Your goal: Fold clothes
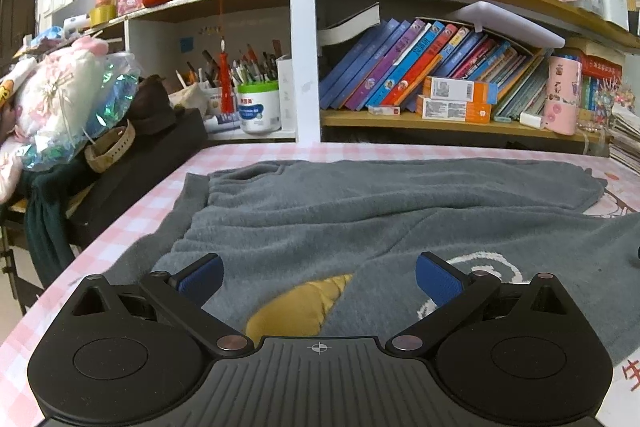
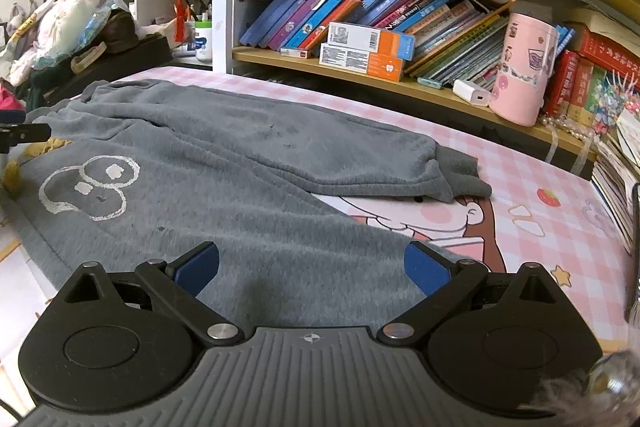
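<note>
The left gripper (image 1: pixel 319 279) hangs low over the near part of a grey sweater (image 1: pixel 360 211), its blue-padded fingers (image 1: pixel 202 277) spread wide with nothing between them. Directly below and between the fingers lies a mustard-yellow patch (image 1: pixel 296 307) of the garment; just ahead and to the right is a white outlined cartoon print (image 1: pixel 492 267).

The right gripper (image 2: pixel 312 269) is likewise spread wide and empty, poised just above the sweater's near edge (image 2: pixel 280 267), with grey cloth filling the gap between its fingers. The print (image 2: pixel 90 187) lies ahead and to its left.

The sweater is spread flat on a table covered with a pink-and-white checked cloth (image 2: pixel 540 163) bearing a cartoon figure. Its long axis runs crosswise in front of both grippers. One sleeve (image 2: pixel 300 147) is folded over the body and stretches toward the right, ending in a ribbed cuff (image 2: pixel 468 175) ahead and to the right of the right gripper. The fabric looks thick, soft and fuzzy, with loose rounded wrinkles.

Beyond the table stand shelves of leaning books (image 2: pixel 340 3).
</note>
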`<state>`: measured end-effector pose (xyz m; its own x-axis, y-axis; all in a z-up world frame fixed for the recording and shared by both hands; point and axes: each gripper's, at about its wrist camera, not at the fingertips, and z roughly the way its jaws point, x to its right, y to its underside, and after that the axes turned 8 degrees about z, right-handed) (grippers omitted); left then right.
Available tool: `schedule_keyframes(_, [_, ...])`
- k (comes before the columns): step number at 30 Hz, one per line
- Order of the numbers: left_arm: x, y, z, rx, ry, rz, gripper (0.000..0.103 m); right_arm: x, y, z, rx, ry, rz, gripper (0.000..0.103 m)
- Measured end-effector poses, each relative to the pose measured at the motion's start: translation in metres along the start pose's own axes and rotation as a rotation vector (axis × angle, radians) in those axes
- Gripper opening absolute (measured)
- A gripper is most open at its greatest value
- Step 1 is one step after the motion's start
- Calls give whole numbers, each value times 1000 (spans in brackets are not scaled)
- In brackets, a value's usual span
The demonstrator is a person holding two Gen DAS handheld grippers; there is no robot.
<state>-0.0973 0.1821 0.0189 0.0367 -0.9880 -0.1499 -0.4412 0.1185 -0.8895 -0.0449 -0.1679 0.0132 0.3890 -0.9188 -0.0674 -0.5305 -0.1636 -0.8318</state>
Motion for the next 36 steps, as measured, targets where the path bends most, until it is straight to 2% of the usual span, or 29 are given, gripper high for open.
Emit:
schedule_keyframes(9, [-2,-15,19,-8,-6,22,103,-3,-21,20,9,-30,-28,100])
schedule_keyframes(16, [1,-30,40,20,3,124,103,8,-49,41,43,-40,-90,100])
schedule_keyframes(22, [-10,-49,78,-44,62,222,103,47,-89,87,-32,-49,-49,100])
schedule_keyframes(27, [-27,-66,109,-38,53,199,103,75,-109,129,-87,-31,-24,100])
schedule_keyframes(33, [-39,-82,148,-85,93,239,103,90,-118,166,-133,-1,-94,100])
schedule_keyframes(36, [-46,-88,164,-90,107,223,103,93,-120,178,-137,1,-130,97])
